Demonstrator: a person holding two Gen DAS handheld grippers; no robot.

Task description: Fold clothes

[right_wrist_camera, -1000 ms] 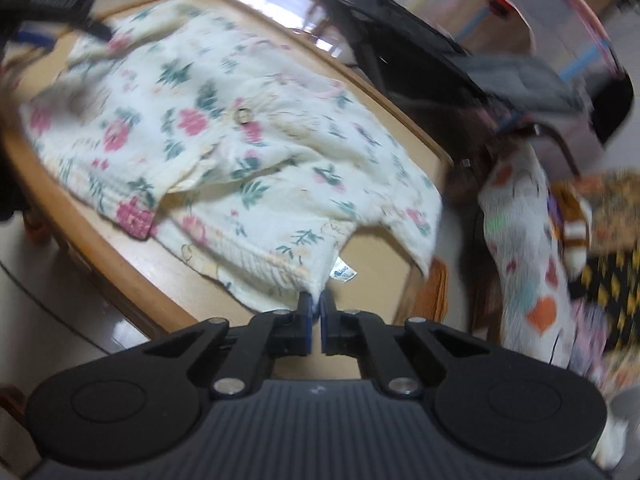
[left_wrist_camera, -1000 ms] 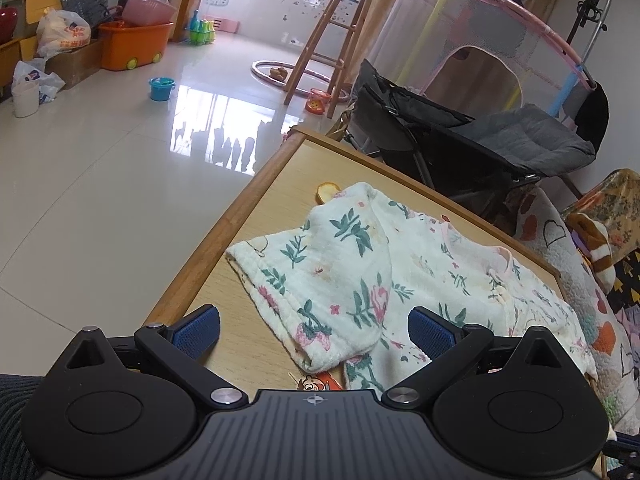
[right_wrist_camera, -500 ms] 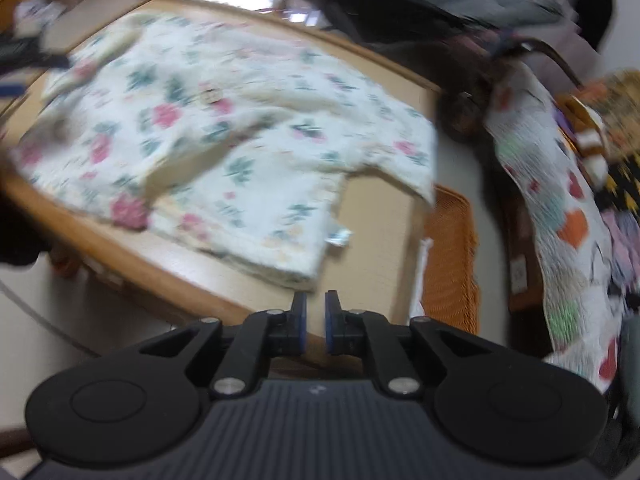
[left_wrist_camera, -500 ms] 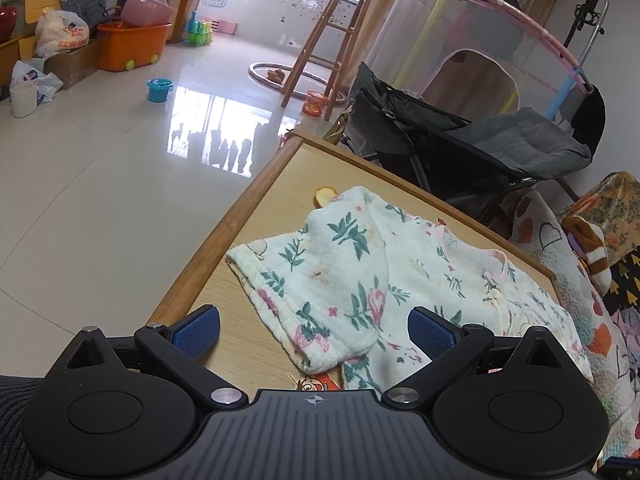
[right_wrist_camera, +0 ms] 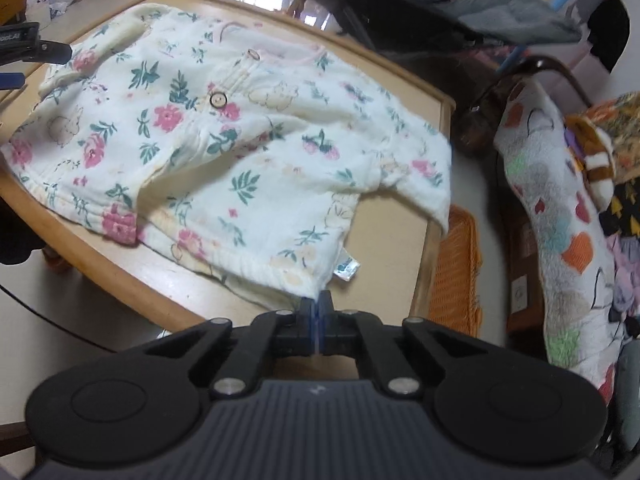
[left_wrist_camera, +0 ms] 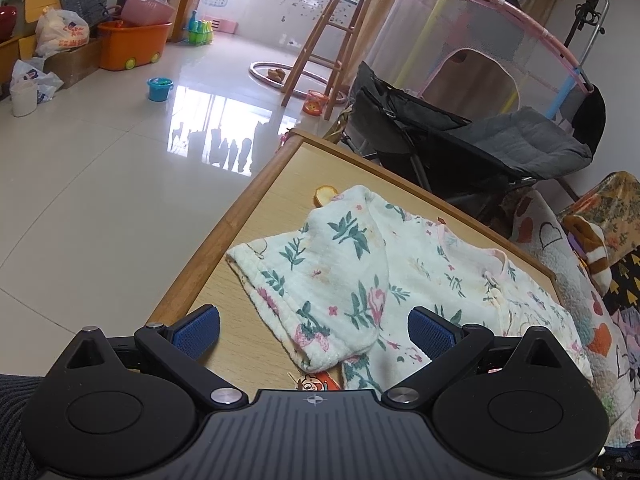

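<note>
Nearest me, the right gripper (right_wrist_camera: 319, 309) has its jaws pressed together on the hem corner of the floral shirt (right_wrist_camera: 224, 136), just beside the little blue label, while the left gripper (left_wrist_camera: 314, 330) hangs with its jaws wide apart, holding nothing, over the folded sleeve at the shirt's other end. The shirt lies spread across the wooden table (right_wrist_camera: 384, 236), buttons up, one sleeve trailing over the table's far edge. Beyond the table stand a grey stroller (left_wrist_camera: 500, 148) and a wooden stool (left_wrist_camera: 320, 40).
</note>
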